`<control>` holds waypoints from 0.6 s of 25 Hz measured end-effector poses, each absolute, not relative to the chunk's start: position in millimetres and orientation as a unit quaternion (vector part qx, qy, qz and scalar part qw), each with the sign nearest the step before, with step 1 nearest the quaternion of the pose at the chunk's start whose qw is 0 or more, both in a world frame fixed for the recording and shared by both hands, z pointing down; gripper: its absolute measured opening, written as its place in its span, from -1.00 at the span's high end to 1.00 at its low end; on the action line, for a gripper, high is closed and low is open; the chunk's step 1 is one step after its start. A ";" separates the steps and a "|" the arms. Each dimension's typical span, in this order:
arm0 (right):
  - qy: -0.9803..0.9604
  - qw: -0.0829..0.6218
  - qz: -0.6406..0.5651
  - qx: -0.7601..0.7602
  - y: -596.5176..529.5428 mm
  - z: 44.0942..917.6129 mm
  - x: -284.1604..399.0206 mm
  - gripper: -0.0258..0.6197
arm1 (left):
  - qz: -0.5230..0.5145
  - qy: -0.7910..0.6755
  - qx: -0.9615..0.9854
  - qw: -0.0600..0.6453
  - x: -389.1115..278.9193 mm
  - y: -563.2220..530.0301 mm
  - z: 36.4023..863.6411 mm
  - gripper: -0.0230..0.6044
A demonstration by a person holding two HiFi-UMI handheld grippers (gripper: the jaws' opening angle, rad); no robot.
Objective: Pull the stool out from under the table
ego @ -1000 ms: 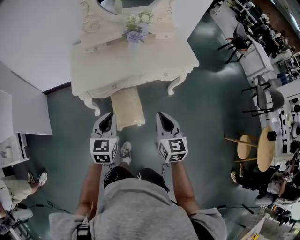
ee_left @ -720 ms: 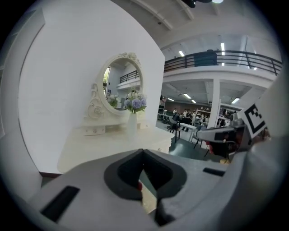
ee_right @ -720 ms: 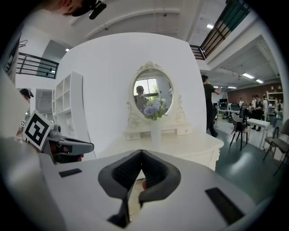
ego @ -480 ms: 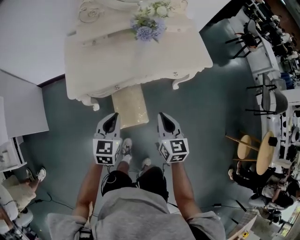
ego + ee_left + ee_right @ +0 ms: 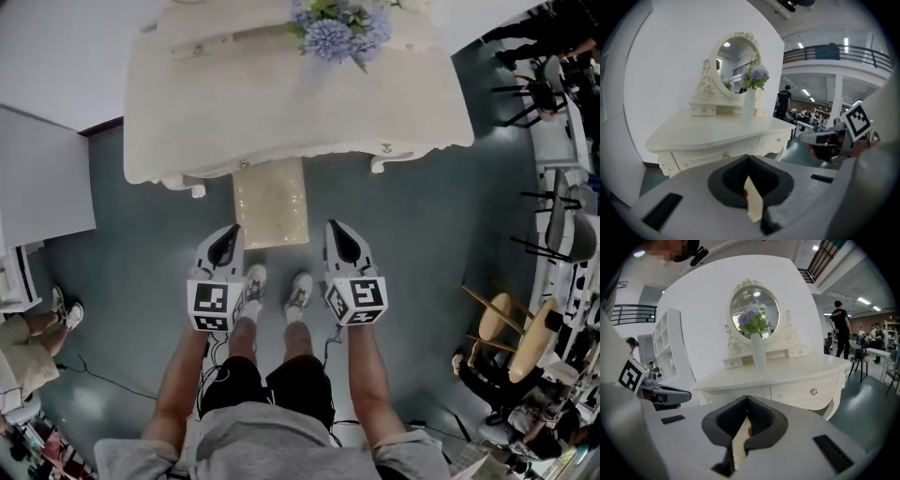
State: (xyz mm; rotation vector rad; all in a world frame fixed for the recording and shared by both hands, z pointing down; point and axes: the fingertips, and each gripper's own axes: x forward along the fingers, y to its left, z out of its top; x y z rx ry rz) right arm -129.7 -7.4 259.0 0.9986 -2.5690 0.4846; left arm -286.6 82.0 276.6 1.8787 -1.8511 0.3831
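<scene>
head view: person stands closer to the ornate white wooden dressing table (image 5: 281,103) than a second ago; table now fills the top of the frame, and the bunch of lilac flowers (image 5: 337,33) on it sits almost at the upper edge.

cream padded rectangular stool (image 5: 270,202) is tucked under the table's front edge, between the front legs. far end hidden below the tabletop, near end out over the grey-green floor (image 5: 412,225). no sign it has shifted relative to the table.

left gripper (image 5: 228,234) and right gripper (image 5: 335,232) now sit just short of the stool's near end, one toward each corner, touching nothing. white shoes (image 5: 253,283) are near the stool's end too.

both gripper views: jaws closed tip to tip, nothing between them; table front and drawers ahead.

judgement: approach nearly done, pull not started. next move likely needs the jaws opened and lowered onto the seat's near edge or sides; stool is still fully to be drawn out.
</scene>
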 end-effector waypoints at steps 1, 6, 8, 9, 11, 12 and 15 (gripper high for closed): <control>-0.905 0.174 0.175 0.347 -11.9 273.8 -132.7 0.88 | 0.139 -0.679 0.680 0.240 -289.9 80.5 289.3 0.93; -0.907 0.196 0.191 0.319 -32.3 342.5 -145.8 0.88 | 0.145 -0.699 0.652 0.256 -302.6 69.6 350.5 0.93; -0.908 0.204 0.196 0.309 -33.0 355.8 -142.8 0.88 | 0.150 -0.705 0.643 0.258 -299.6 71.2 360.0 0.93; -0.908 0.208 0.199 0.305 -32.0 362.6 -141.9 0.88 | 0.154 -0.708 0.639 0.259 -299.4 73.4 366.4 0.93; -0.907 0.216 0.204 0.299 -28.3 379.1 -141.3 0.88 | 0.164 -0.710 0.634 0.261 -301.0 78.9 383.5 0.93; -0.907 0.219 0.205 0.296 -26.1 387.6 -141.1 0.88 | 0.167 -0.710 0.631 0.262 -302.0 81.7 391.8 0.93; -0.906 0.230 0.207 0.289 -21.6 414.9 -140.3 0.88 | 0.168 -0.711 0.628 0.269 -304.4 87.0 416.8 0.93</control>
